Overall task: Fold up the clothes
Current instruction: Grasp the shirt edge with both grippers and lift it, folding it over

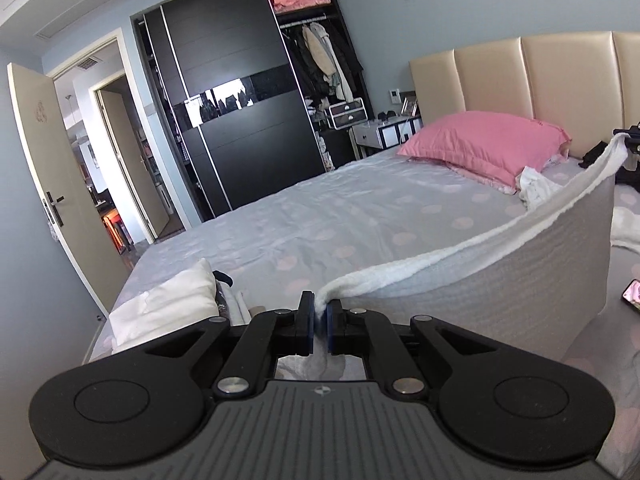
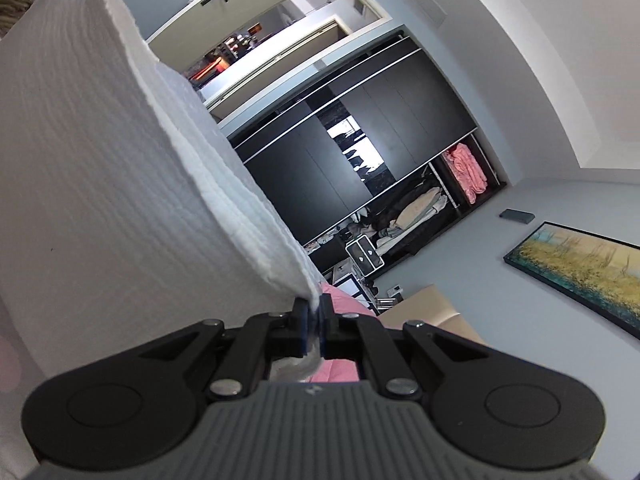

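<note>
L gripper (image 1: pixel 319 322) and R gripper (image 2: pixel 315 326) each pinch one corner of the white garment (image 1: pixel 500 264). Cloth hangs stretched btwn them above the bed (image 1: pixel 320 208), likely to spread it flat before folding.

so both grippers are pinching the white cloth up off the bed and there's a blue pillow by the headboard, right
Not quite: the pillow is pink, as the left wrist view shows. The rest holds: the left gripper and right gripper each pinch a corner of the white cloth above the bed.
</note>
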The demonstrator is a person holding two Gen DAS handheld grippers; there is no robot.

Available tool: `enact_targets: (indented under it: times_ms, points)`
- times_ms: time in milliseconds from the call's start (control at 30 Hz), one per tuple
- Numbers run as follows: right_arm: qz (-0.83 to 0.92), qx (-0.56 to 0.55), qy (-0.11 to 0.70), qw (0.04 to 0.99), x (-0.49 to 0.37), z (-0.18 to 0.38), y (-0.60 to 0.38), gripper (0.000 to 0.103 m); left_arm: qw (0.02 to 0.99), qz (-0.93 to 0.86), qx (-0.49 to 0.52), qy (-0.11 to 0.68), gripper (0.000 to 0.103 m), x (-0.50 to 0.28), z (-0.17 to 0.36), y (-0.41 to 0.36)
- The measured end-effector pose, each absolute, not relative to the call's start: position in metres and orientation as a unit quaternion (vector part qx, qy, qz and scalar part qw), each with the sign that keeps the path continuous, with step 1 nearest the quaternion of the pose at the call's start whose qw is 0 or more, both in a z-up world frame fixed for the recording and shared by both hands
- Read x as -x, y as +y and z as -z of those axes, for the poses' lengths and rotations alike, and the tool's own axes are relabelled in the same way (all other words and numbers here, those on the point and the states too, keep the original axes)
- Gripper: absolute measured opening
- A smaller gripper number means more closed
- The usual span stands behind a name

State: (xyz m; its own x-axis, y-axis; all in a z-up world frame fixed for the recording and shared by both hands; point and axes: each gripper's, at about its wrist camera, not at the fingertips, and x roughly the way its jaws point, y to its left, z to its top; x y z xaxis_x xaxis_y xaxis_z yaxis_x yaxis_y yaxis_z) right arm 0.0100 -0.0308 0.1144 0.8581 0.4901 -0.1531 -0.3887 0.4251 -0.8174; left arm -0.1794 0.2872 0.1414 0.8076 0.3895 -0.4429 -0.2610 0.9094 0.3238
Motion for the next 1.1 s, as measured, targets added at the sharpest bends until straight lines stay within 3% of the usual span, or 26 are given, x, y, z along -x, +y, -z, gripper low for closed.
enact_targets:
  times_ms: [733,1100]
  points:
    - [-0.298,0.494,0.060,0.814,-0.135,-0.005,0.073,0.005,0.894,-0.169,-0.116,0.398,0.004,0.061,-0.007,0.375]
    - [-0.290,0.464,0.054,0.835,-0.182,-0.012,0.113,0.005,0.902,-0.193,-0.102,0.373,0.004,0.005,-0.031,0.416]
